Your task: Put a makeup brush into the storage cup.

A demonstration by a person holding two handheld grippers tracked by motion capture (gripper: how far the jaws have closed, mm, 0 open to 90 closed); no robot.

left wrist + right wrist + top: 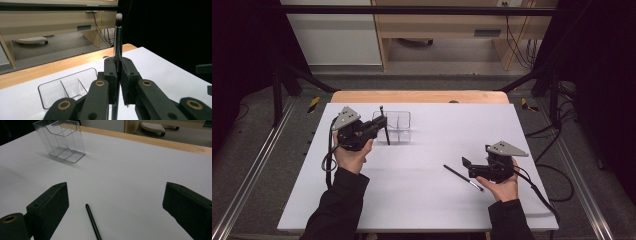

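My left gripper is shut on a thin black makeup brush, held upright beside a clear divided organizer. In the left gripper view the jaws pinch the brush at its silver ferrule, bristle tip up, and the organizer stands just behind and left. My right gripper hovers open over a second black brush lying flat on the white board. In the right gripper view its handle lies between the wide-apart jaws, with the organizer far off at upper left.
The white board covers a wooden table whose far edge shows beyond it. Black frame bars and cables flank both sides. A wooden desk stands on the floor past the table.
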